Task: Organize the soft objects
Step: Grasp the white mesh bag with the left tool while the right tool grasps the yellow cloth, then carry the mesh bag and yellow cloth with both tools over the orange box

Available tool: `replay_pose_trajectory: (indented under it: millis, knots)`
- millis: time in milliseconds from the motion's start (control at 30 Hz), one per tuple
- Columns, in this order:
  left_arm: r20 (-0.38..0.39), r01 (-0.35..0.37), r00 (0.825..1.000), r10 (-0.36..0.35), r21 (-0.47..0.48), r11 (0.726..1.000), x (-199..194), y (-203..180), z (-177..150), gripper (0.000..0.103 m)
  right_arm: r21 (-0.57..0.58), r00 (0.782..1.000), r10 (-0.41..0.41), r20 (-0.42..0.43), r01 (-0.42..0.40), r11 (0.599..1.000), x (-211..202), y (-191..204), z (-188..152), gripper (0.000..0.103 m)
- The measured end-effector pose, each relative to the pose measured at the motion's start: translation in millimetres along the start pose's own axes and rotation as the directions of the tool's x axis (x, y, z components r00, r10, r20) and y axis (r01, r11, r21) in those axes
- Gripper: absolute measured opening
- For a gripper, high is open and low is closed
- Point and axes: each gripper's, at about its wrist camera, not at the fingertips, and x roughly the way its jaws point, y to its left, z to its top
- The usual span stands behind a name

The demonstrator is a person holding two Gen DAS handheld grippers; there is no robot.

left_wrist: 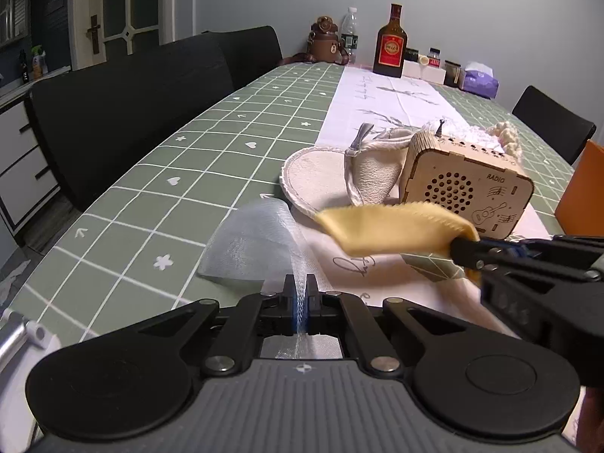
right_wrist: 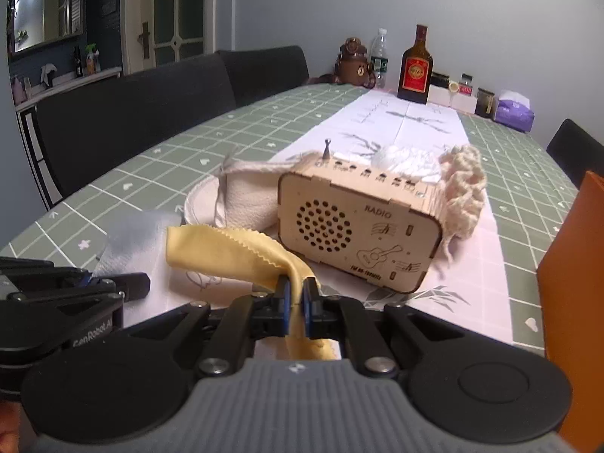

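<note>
left gripper (left_wrist: 301,283): clamped tight on the sheer mesh fabric (left_wrist: 256,241), which fans out toward 11 o'clock over the green checked tablecloth (left_wrist: 151,173)
right gripper (right_wrist: 296,290): pinched shut on the yellow cloth (right_wrist: 226,253); the cloth trails off toward 10 o'clock, lifted a bit off the white runner (right_wrist: 415,124)
both grippers: pretty close together, the right one sits at about 3 o'clock in the left wrist view
wooden radio box (right_wrist: 358,234): at 1 o'clock just behind the yellow cloth
white slipper (left_wrist: 339,173): right beside the radio, at its 9 o'clock
cream knitted thing (right_wrist: 462,188): draped against the radio's far right end
far end of table: liquor bottle (left_wrist: 390,43), bear figure (left_wrist: 326,41), purple tissue pack (left_wrist: 479,81) around 12 to 1 o'clock
orange box (right_wrist: 570,302): at 3 o'clock
</note>
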Motion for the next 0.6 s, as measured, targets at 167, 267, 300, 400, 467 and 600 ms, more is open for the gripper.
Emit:
replay_pose_trajectory:
  millis: [167,267,300,400,467,600]
  knots:
    - [0.035,0.018,0.999,-0.018,-0.009,1.000,-20,0,1,0.002,0.045,1.000,0.015,0.023,-0.016,0.999,-25,-3,-2,0.004]
    - [0.051,0.029,0.998,-0.029,-0.002,1.000,-31,-2,0,0.002,0.071,0.999,0.023,0.029,-0.025,0.997,-41,-5,-6,0.004]
    - [0.056,0.030,0.998,-0.030,0.002,1.000,-34,-3,0,0.002,0.074,0.999,0.023,0.031,-0.025,0.997,-46,-6,-8,0.004]
    - [0.065,0.031,0.997,-0.032,0.014,0.999,-44,-7,-1,0.002,0.077,0.999,0.022,0.039,-0.025,0.997,-63,-7,-14,0.004]
    - [0.069,0.035,0.997,-0.037,0.020,0.999,-49,-10,-2,0.002,0.091,0.999,0.029,0.044,-0.033,0.995,-75,-9,-17,0.004]
    - [0.084,0.053,0.995,-0.056,0.036,0.998,-61,-16,-4,0.002,0.101,0.997,0.037,0.065,-0.044,0.994,-97,-11,-19,0.004]
